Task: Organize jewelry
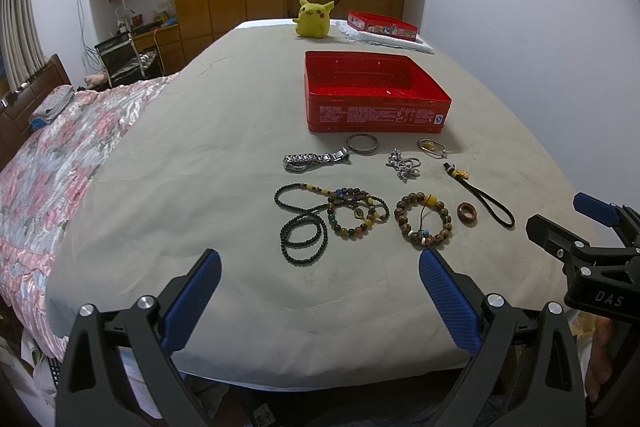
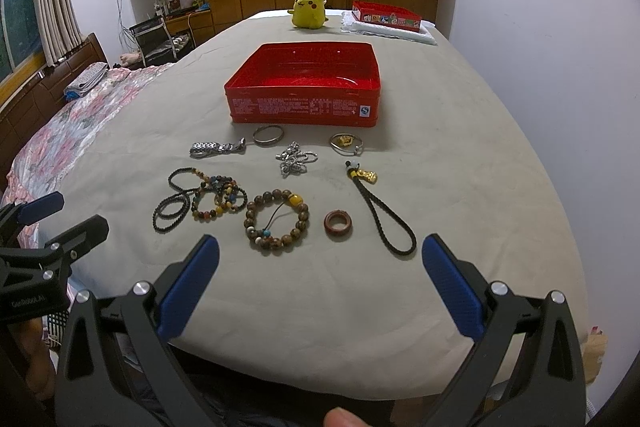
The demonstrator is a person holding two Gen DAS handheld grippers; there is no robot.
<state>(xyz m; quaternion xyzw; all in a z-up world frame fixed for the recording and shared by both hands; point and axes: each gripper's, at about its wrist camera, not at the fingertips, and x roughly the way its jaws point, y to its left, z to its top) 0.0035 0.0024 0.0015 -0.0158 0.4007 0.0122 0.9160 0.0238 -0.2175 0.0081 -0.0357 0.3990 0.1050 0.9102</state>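
Note:
An open, empty red tin (image 1: 376,95) (image 2: 304,87) stands on the beige bed sheet. In front of it lie a metal watch band (image 1: 316,159), a silver bangle (image 1: 362,143), a silver chain (image 1: 404,165), a ring with a gold charm (image 1: 430,147), a black braided strap (image 1: 488,203), a black bead necklace (image 1: 300,227), mixed bead bracelets (image 1: 356,213), a brown bead bracelet (image 1: 423,223) (image 2: 277,221) and a brown ring (image 1: 467,214) (image 2: 338,223). My left gripper (image 1: 320,303) and my right gripper (image 2: 320,287) are open and empty, near the bed's front edge.
A yellow Pikachu plush (image 1: 314,17) sits at the far end of the bed. A red tin lid (image 1: 382,25) rests on a white cloth beside it. A floral quilt (image 1: 52,163) covers the left side. A white wall stands on the right.

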